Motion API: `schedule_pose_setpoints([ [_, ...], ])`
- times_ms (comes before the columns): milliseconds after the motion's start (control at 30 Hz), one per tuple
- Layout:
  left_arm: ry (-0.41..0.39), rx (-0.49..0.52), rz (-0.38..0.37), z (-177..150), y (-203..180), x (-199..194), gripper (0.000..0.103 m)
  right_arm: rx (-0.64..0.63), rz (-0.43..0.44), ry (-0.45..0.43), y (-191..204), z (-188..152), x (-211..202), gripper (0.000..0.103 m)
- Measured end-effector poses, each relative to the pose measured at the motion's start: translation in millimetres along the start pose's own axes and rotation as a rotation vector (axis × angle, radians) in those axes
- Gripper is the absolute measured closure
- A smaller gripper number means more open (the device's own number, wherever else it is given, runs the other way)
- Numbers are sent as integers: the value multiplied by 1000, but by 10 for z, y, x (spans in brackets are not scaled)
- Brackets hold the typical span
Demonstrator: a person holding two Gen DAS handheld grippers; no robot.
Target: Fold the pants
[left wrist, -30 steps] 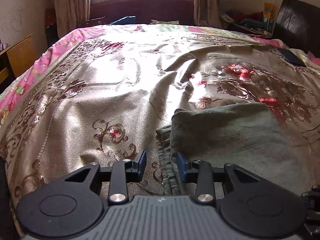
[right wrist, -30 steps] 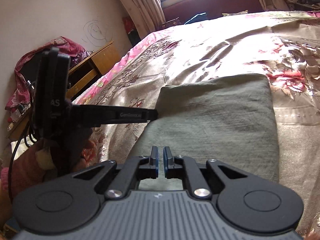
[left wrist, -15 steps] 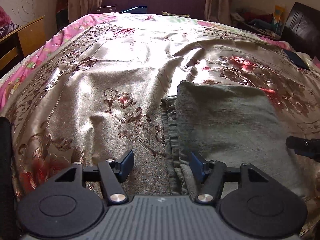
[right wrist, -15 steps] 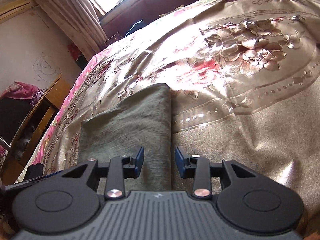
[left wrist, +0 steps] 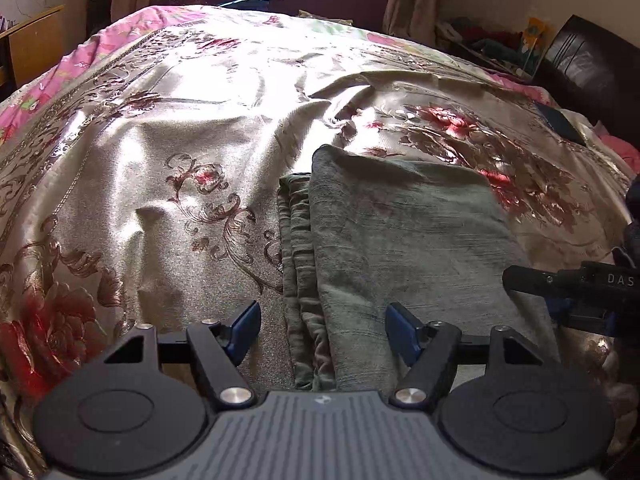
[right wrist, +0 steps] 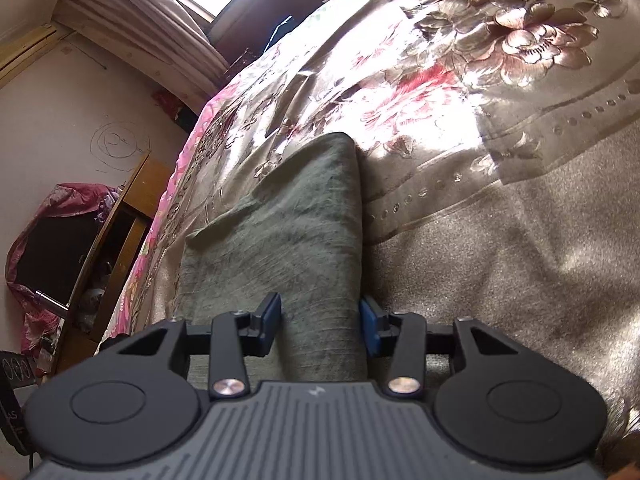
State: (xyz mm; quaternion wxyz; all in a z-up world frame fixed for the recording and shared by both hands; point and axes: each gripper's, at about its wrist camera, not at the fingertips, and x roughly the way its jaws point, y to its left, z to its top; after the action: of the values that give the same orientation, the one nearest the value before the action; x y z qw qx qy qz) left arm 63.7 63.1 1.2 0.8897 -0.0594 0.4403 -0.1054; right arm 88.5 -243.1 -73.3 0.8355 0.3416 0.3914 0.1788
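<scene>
One pair of grey-green pants (left wrist: pixel 400 240) is seen lying folded into a rectangle on the bed (left wrist: pixel 160 152), on its floral gold bedspread. Two grippers are counted. The left gripper (left wrist: pixel 322 330) is held over the pants' left edge, jaws released and just opened wide. The right gripper (right wrist: pixel 320 326) straddles the right edge, jaws just opened, nothing pressed.

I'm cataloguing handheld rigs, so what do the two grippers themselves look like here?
Both look alike. The left gripper has a ribbed grey body with a small white logo, black linkage arms, round black discs either side, silver pivot screws and blue pads on its fingers. The right gripper matches it; seen from the left wrist view, its black side carries white lettering reading "DAS". No sleeves or cables are clearly visible.
</scene>
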Motion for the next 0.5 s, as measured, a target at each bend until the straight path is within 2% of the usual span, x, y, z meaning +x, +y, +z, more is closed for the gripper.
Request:
schedule_pose_setpoints([
  [133,16,11,2,15,-47,152,8,45,21,2,-80,13,9,63],
  [233,-3,44,3,-10,-135,197,8,51,35,5,-86,10,61,63],
  [267,-13,57,-9,-28,-166,194,13,50,32,4,-74,6,79,66],
  [300,-19,66,-27,-47,-195,183,18,51,23,11,-60,9,87,77],
  [367,-33,91,-20,-78,-245,157,23,70,33,23,-71,29,81,86],
  [400,-38,93,-22,-85,-252,140,25,76,40,24,-75,42,56,90],
  [500,-48,72,-56,-97,-243,97,34,57,25,6,-75,84,-79,92],
])
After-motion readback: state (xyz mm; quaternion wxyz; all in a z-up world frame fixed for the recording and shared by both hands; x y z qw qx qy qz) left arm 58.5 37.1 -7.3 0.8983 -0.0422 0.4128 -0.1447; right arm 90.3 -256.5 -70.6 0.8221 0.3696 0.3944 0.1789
